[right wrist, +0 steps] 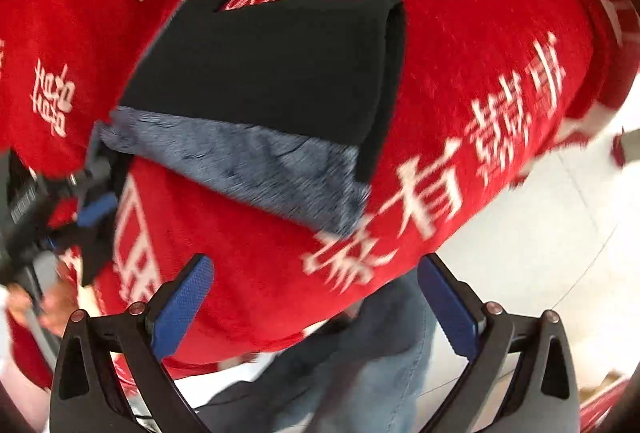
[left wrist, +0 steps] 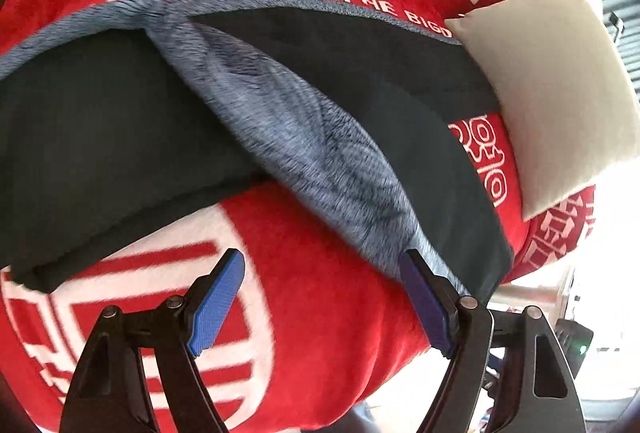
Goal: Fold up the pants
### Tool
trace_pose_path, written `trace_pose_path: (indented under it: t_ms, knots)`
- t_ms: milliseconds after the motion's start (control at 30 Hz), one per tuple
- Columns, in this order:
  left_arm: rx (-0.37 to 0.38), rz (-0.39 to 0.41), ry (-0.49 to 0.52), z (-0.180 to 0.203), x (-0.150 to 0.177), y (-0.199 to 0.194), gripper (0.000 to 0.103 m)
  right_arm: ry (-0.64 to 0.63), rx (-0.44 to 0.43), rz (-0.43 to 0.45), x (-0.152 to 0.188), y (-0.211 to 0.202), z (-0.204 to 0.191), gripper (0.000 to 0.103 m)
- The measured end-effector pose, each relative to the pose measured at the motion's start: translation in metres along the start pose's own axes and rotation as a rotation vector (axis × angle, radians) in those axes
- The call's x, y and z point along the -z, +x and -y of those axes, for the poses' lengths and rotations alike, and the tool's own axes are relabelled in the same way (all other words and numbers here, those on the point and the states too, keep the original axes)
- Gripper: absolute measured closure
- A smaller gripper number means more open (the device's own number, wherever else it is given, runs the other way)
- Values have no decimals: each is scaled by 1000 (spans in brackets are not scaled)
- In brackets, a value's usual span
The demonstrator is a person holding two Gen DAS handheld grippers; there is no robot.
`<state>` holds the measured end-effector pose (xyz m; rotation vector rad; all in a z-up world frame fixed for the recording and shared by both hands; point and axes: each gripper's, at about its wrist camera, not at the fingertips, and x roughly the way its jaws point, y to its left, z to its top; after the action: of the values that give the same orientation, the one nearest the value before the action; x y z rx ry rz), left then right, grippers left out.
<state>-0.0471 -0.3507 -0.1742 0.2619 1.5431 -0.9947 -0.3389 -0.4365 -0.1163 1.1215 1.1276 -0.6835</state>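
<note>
Both hand-held grippers stand with jaws spread and hold nothing: the left hand-held gripper [left wrist: 322, 303] hovers at the near edge of the dark fleece-lined pants [left wrist: 120, 137], its right fingertip just beside the turned-back grey lining [left wrist: 304, 137], while the right hand-held gripper [right wrist: 314, 307] hangs apart from the garment. The pants lie partly folded on the red blanket [left wrist: 328, 293] covering the bed, a cream pillow [left wrist: 552, 89] at their far end. The next fold would likely go best by pinching the doubled edge squarely and flattening the lining first.

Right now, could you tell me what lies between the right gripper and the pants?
Only bare red blanket separates the open right gripper from the pants, in the right wrist view.
</note>
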Motion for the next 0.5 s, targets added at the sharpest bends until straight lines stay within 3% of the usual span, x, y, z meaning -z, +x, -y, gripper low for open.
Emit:
trace_pose_path:
  t_ms: [67, 100, 133, 267, 333, 400, 500]
  knots:
    - [-4, -6, -9, 4, -4, 8, 22, -31, -10, -4, -6, 2, 1, 9]
    - [-4, -9, -11, 5, -3, 11, 22, -47, -18, -7, -9, 2, 0, 20]
    - [-2, -15, -17, 6, -4, 14, 22, -63, -32, -18, -12, 3, -1, 25]
    - [-13, -10, -26, 11, -4, 22, 22, -118, -101, -54, -18, 12, -4, 32]
    - [-19, -5, -29, 13, -6, 23, 22, -135, -105, -60, -18, 14, -3, 41]
    - [-24, -5, -37, 15, -8, 25, 22, -139, -120, -75, -23, 14, -6, 80]
    - [-5, -10, -49, 18, -9, 25, 26, -133, -138, -67, -28, 4, -10, 90]
